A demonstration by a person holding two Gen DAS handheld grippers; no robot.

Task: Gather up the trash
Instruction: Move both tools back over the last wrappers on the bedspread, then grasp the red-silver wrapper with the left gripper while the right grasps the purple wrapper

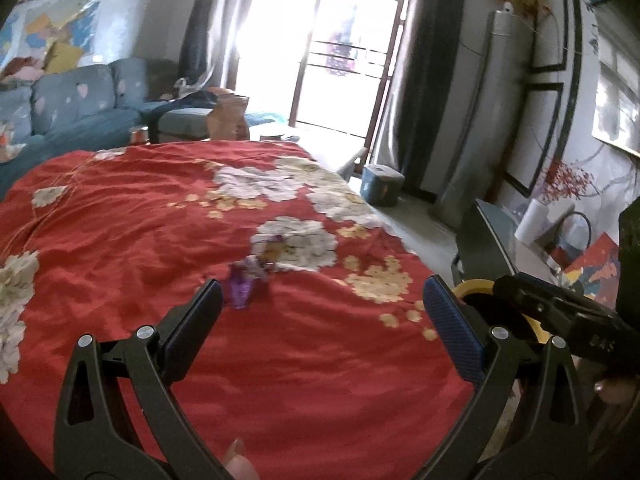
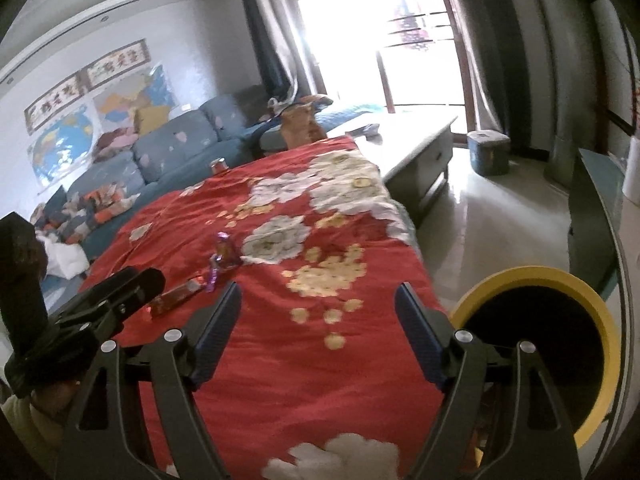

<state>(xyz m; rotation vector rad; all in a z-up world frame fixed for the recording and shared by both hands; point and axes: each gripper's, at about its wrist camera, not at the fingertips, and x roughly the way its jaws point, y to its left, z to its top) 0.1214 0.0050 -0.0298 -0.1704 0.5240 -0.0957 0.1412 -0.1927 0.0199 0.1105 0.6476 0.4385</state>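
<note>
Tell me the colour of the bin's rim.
Yellow, around a black inside; the bin's rim shows best in the right wrist view, beside the red cloth.

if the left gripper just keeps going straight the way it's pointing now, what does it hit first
Most likely the red floral cloth on the table: the left gripper is open, empty and angled down over it. The purple wrapper lies just ahead, beside its left finger, so it might brush that first; depth is hard to judge.

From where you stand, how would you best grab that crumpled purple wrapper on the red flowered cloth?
Probably from above, pinching across the narrow waist of the crumpled purple wrapper. It lies long and flat on the red flowered cloth, so its slim width fits between the fingers.
</note>
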